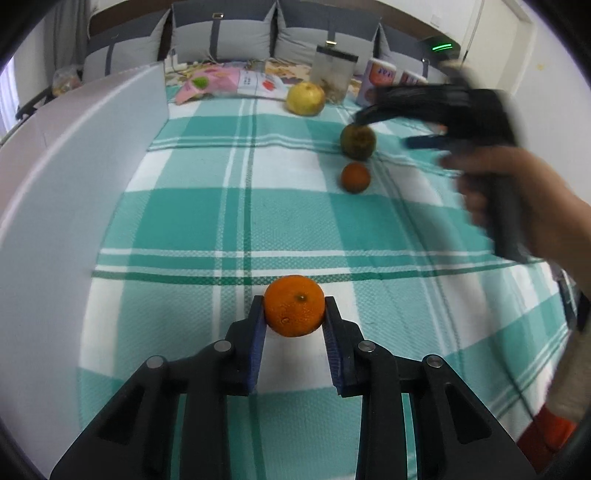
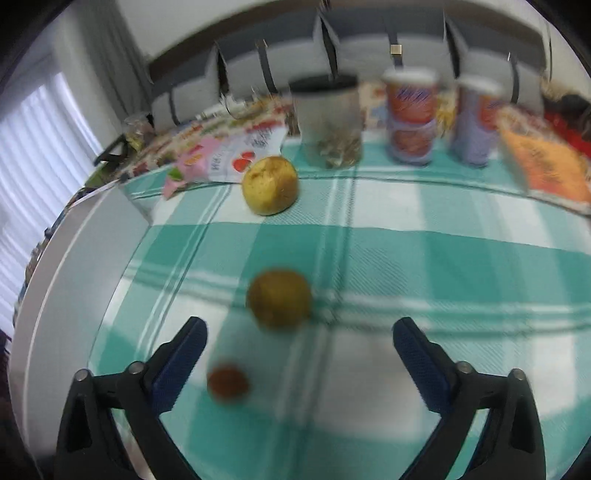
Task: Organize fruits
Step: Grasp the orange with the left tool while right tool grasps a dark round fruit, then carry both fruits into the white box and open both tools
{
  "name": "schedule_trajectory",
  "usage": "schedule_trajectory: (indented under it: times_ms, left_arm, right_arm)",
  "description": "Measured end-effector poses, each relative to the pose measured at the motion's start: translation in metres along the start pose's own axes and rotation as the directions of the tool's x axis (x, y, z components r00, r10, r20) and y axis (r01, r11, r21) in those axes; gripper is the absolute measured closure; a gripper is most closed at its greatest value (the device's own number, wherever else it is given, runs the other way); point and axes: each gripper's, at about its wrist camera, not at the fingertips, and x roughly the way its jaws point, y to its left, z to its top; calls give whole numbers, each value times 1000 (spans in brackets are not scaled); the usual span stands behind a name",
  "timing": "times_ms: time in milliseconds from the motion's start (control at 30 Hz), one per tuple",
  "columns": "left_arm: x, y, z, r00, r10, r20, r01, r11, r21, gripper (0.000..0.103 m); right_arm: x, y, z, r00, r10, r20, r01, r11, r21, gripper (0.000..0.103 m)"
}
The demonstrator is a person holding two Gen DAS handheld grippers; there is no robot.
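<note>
My left gripper (image 1: 294, 308) is shut on a bright orange mandarin (image 1: 294, 305), held low over the checked cloth. A greenish-brown fruit (image 1: 357, 141) lies ahead at the right, a small dark orange fruit (image 1: 355, 177) lies just in front of it, and a yellow apple-like fruit (image 1: 306, 98) lies farther back. My right gripper (image 2: 299, 336) is open and empty, hovering above the greenish-brown fruit (image 2: 279, 302), with the small dark orange fruit (image 2: 227, 382) near its left finger. The yellow fruit (image 2: 270, 184) lies beyond. The right gripper shows blurred in the left wrist view (image 1: 384, 127).
A white board (image 1: 66, 177) stands along the left edge of the teal checked cloth (image 1: 229, 221). At the back stand a clear jar (image 2: 330, 120), two printed cans (image 2: 410, 118), snack packets (image 2: 221, 155) and grey cushions (image 1: 221, 35).
</note>
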Motion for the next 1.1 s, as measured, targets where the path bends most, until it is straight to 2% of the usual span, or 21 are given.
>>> schedule_trajectory:
  times_ms: [33,67,100,167,200,233,300,400,500,567,633,667,733,800,867,900,967,1000,1033,1100]
  left_arm:
    - [-6,1,2,1000,-6,1,6,1000,-6,73]
    - [-14,3,4,1000,-15,3,15,1000,-13,73]
    - [-24,5,6,1000,-25,7,25,999,-22,73]
    - [-44,13,11,999,-46,18,47,998,-46,73]
    - [-61,20,13,997,-65,31,67,995,-69,73]
    - [-76,29,17,996,-80,48,85,992,-90,73]
    - [-113,52,25,991,-87,100,100,986,-131,73]
    - [-158,101,36,987,-5,159,37,979,-201,73]
    - [-167,163,40,986,114,119,-76,955,-288,73]
    - [-156,200,36,983,178,46,-154,933,-326,73]
    - [-140,232,24,975,218,-43,-219,909,-355,73]
    - [-135,245,16,969,231,-81,-245,897,-368,73]
    - [-129,261,2,959,252,-127,-282,881,-380,73]
    - [-126,272,-9,952,261,-157,-303,867,-395,73]
    - [-129,281,-19,948,269,-170,-316,856,-408,71]
    - [-130,284,-23,942,285,-177,-334,849,-409,69]
    - [-134,285,-23,931,321,-176,-365,842,-397,45]
    - [-137,285,-23,927,335,-167,-374,840,-393,29]
    - [-143,283,-24,923,355,-148,-384,837,-390,27]
    - [-151,272,-20,927,360,-108,-373,847,-379,27]
  right_arm:
    - [19,2,9,999,4,-52,-3,1000,21,16]
    - [36,3,14,995,6,-104,-2,999,41,29]
    - [46,2,15,991,23,-135,-16,998,56,48]
    - [45,3,16,992,32,-123,-24,998,66,54]
    - [37,7,16,995,-1,-101,6,999,51,54]
    - [30,10,16,996,6,-88,-2,999,44,54]
    - [8,25,14,996,62,-65,-62,998,11,54]
    - [-35,80,12,981,190,-48,-194,978,-82,54]
    - [-68,178,-1,927,357,-116,-374,901,-221,54]
    - [-78,233,-12,897,409,-169,-442,844,-303,54]
    - [-82,297,-31,855,451,-257,-518,768,-375,54]
    - [-80,326,-43,841,451,-297,-539,737,-407,54]
    - [-71,363,-64,839,421,-344,-541,705,-459,54]
    - [-55,392,-84,846,373,-380,-527,695,-489,54]
    - [-35,408,-100,829,342,-443,-540,698,-470,54]
    - [-29,415,-110,814,328,-479,-553,688,-469,54]
    - [-18,423,-125,800,277,-532,-559,668,-492,53]
    - [-15,424,-131,803,249,-541,-550,660,-512,51]
    - [-20,423,-132,813,258,-522,-544,656,-523,47]
    - [-37,413,-123,845,293,-447,-516,668,-537,29]
